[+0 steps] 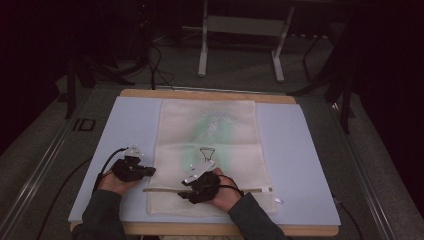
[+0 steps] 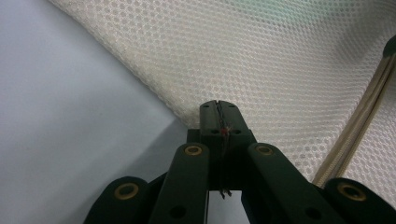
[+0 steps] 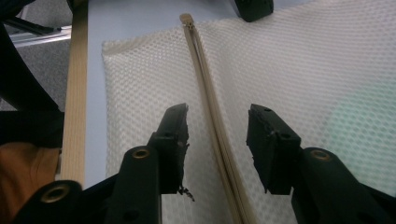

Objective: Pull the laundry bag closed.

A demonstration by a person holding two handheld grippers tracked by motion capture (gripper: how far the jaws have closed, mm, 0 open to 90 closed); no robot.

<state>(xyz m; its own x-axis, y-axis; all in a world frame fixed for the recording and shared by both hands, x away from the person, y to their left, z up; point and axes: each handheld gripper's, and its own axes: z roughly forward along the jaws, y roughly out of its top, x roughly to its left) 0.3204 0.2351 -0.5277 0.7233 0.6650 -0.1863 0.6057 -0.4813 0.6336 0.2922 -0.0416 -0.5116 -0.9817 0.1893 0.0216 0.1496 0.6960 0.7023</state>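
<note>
A cream mesh bag (image 1: 210, 125) lies flat on a pale blue mat (image 1: 130, 125), with a faint green shape showing through it. Its zipper (image 1: 250, 190) runs across the near end. My left gripper (image 1: 150, 171) lies at the bag's left edge. In the left gripper view its jaws (image 2: 217, 105) are pressed together on the rim of the mesh (image 2: 280, 70). My right gripper (image 1: 184, 194) rests on the bag's near end and points left. In the right gripper view it (image 3: 217, 126) stands open, with one finger on each side of the closed zipper (image 3: 205, 102) and touching neither side.
The mat lies on a wooden table (image 1: 210, 94) whose near edge (image 3: 74, 93) runs beside the bag. A small dark wire loop (image 1: 206, 152) lies on the bag's middle. Metal stand legs (image 1: 202, 50) and cables stand on the floor beyond the table.
</note>
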